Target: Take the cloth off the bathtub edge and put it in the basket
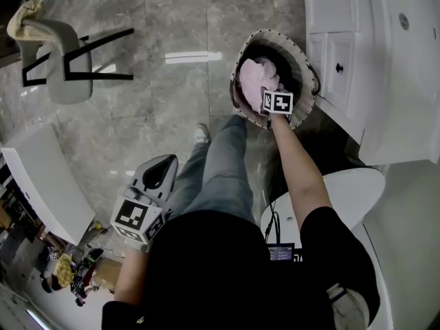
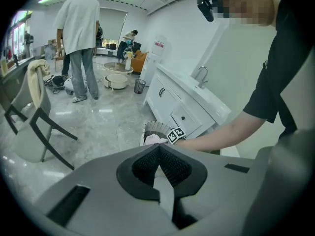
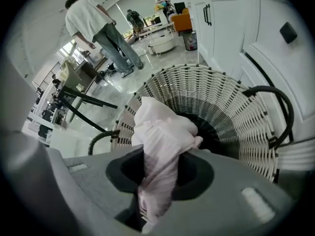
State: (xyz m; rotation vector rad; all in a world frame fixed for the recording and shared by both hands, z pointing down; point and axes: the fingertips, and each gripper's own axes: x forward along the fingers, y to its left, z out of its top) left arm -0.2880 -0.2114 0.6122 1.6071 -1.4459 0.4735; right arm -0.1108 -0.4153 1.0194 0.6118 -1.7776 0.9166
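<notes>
The pink cloth (image 1: 253,74) hangs bunched over the open mouth of the round woven basket (image 1: 302,60) on the floor. My right gripper (image 1: 269,91) reaches down into the basket's mouth, shut on the cloth. In the right gripper view the cloth (image 3: 160,132) is pinched between the jaws and bulges out above them, with the basket's (image 3: 236,117) dark inside right behind it. My left gripper (image 1: 159,170) hangs at the lower left, away from the basket, shut and with nothing in it. In the left gripper view its tips (image 2: 158,149) meet, and the basket (image 2: 155,128) stands farther off.
A white vanity cabinet (image 1: 357,60) stands just right of the basket, and a white bathtub edge (image 1: 357,191) lies behind my right arm. My leg (image 1: 220,163) stands between the two grippers. A grey chair (image 1: 62,60) is at the far left. A standing person (image 2: 78,38) is in the background.
</notes>
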